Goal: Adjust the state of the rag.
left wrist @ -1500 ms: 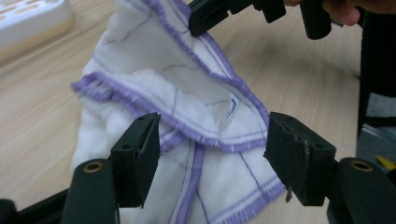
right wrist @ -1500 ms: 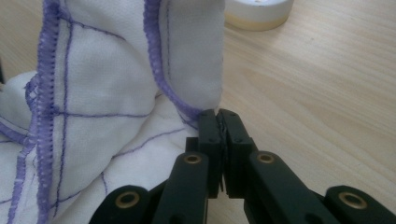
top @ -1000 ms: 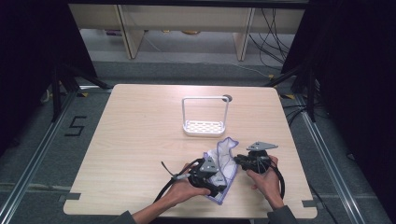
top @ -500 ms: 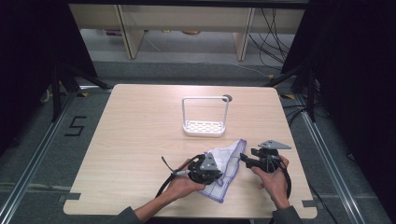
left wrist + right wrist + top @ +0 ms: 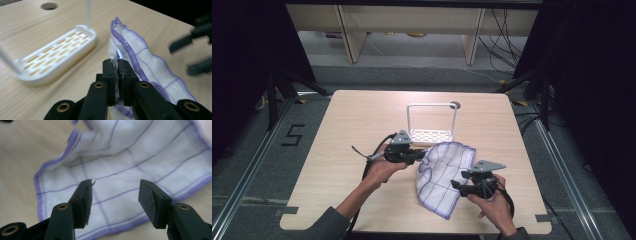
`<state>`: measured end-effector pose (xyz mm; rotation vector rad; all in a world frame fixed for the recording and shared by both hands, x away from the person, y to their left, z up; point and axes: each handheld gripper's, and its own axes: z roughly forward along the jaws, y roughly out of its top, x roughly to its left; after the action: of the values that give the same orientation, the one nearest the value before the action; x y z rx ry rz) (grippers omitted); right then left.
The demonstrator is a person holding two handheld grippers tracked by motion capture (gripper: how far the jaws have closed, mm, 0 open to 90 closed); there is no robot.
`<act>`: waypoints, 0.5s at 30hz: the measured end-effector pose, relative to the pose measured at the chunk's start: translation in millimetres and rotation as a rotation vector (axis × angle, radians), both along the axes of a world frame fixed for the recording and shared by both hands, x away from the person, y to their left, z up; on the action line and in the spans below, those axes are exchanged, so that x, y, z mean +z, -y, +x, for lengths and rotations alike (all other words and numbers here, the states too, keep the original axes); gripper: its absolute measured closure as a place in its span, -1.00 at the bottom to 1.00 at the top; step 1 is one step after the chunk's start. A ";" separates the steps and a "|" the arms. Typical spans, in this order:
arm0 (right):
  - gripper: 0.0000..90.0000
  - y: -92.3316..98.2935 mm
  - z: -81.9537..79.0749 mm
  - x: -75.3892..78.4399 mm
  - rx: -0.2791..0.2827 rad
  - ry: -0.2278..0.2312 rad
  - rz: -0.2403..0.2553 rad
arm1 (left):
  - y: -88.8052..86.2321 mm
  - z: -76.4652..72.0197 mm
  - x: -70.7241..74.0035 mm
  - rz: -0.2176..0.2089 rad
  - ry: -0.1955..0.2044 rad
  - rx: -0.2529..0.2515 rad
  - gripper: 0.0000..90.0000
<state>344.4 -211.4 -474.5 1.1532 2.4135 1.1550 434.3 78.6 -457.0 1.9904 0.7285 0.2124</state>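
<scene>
The left gripper (image 5: pixel 117 65) had its two black jaws pressed together on the purple-hemmed edge of a white cloth (image 5: pixel 150 67) with thin purple grid lines. The cloth rose in a fold just beyond the jaws and trailed toward the lower right over the pale wooden table (image 5: pixel 32 25). Just left of the cloth sat a white slotted rack (image 5: pixel 57 53) with thin upright wire posts. The blurred dark jaws of the other gripper (image 5: pixel 193 53) stood apart at the right edge.
</scene>
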 end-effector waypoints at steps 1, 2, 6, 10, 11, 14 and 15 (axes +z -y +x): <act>0.01 -5.0 -1.6 -2.0 0.022 -0.003 -0.009 | -4.5 3.2 -2.1 0.003 -0.004 0.015 0.87; 0.01 -10.5 -4.1 -3.6 0.036 -0.024 -0.011 | -8.5 6.0 -4.3 0.006 -0.009 0.025 0.87; 0.00 -32.4 -12.6 -13.9 0.118 -0.045 -0.031 | -24.4 13.3 -14.6 0.001 -0.035 0.064 0.86; 0.01 -45.9 -16.3 -20.7 0.200 -0.046 -0.085 | -31.0 12.8 -17.1 0.002 -0.050 0.048 0.85; 0.01 -47.5 -18.0 -21.4 0.189 -0.068 -0.094 | -32.2 12.7 -16.9 0.006 -0.055 0.044 0.85; 0.03 -49.1 -19.0 -25.5 0.186 -0.073 -0.092 | -35.1 13.0 -17.6 0.010 -0.051 0.050 0.85; 0.05 -49.0 -20.6 -27.7 0.190 -0.096 -0.120 | -38.9 13.9 -18.0 0.015 -0.052 0.051 0.85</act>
<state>323.8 -162.4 -502.2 0.9823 2.6740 1.0093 448.2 117.6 -475.0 1.9990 0.8137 0.1975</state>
